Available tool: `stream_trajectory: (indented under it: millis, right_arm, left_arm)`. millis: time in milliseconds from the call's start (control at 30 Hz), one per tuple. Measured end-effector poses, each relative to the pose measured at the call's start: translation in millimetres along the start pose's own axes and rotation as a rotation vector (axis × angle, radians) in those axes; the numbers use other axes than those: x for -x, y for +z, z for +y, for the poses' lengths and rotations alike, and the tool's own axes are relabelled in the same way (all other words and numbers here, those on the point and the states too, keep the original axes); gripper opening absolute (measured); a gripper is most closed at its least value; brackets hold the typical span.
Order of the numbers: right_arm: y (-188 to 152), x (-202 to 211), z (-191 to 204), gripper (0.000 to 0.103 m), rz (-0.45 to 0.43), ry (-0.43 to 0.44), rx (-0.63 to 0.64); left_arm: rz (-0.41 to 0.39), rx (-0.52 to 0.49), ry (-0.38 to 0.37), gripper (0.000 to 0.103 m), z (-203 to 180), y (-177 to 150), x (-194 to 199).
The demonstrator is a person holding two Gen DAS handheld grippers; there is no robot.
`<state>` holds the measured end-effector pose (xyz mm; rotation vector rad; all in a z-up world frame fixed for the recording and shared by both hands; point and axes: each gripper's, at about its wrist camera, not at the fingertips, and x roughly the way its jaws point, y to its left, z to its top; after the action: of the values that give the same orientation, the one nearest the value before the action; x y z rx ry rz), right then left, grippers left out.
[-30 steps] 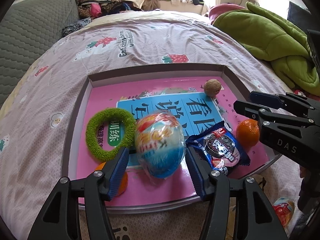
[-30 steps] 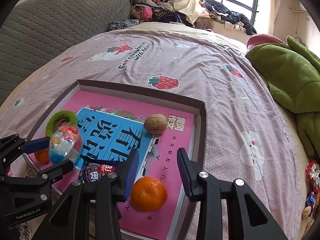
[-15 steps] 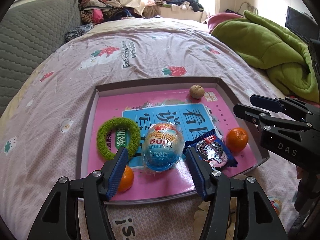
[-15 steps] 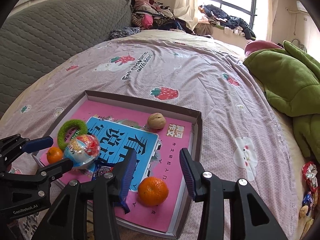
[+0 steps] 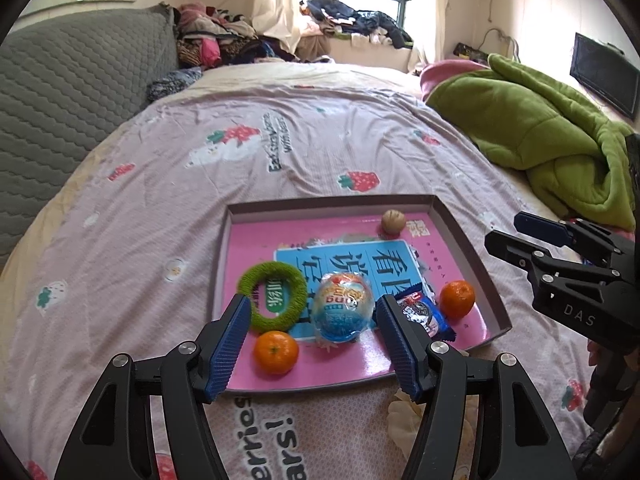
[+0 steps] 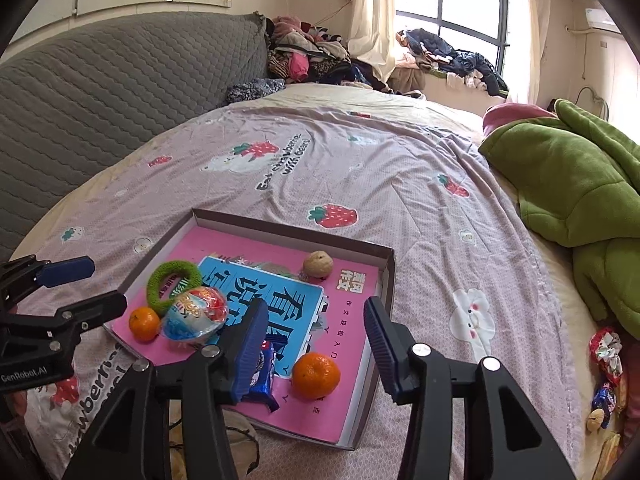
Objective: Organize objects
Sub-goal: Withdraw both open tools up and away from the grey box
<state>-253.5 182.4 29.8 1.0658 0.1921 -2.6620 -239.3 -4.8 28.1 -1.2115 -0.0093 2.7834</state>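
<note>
Fuzzy cloth ring (image 5: 273, 301), glossy plastic-wrapped egg (image 5: 343, 312), matt cardboard tray (image 5: 472, 248)

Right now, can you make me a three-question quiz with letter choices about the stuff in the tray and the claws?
1. Where is the walnut?
A. far corner of the tray
B. inside the green ring
C. on the green blanket

2. How many oranges are in the tray?
A. one
B. two
C. four

3. What is the left claw doing?
A. squeezing the toy egg
B. open, holding nothing
C. gripping an orange

Answers:
1 A: it sits alone by the far rim.
2 B: one lies near the ring, one beside the cookie packet.
3 B: its pads touch nothing.
</note>
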Motion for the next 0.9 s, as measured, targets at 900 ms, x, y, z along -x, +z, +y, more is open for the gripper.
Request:
stream_trajectory:
  millis: [900]
  right_arm:
    - [-9.5, 78.4, 28.3, 0.05, -0.105, 0.038, 0.021]
  left_arm:
    - [-0.096, -0.011, 0.0, 0.069, -4.4, -11.9, 74.4]
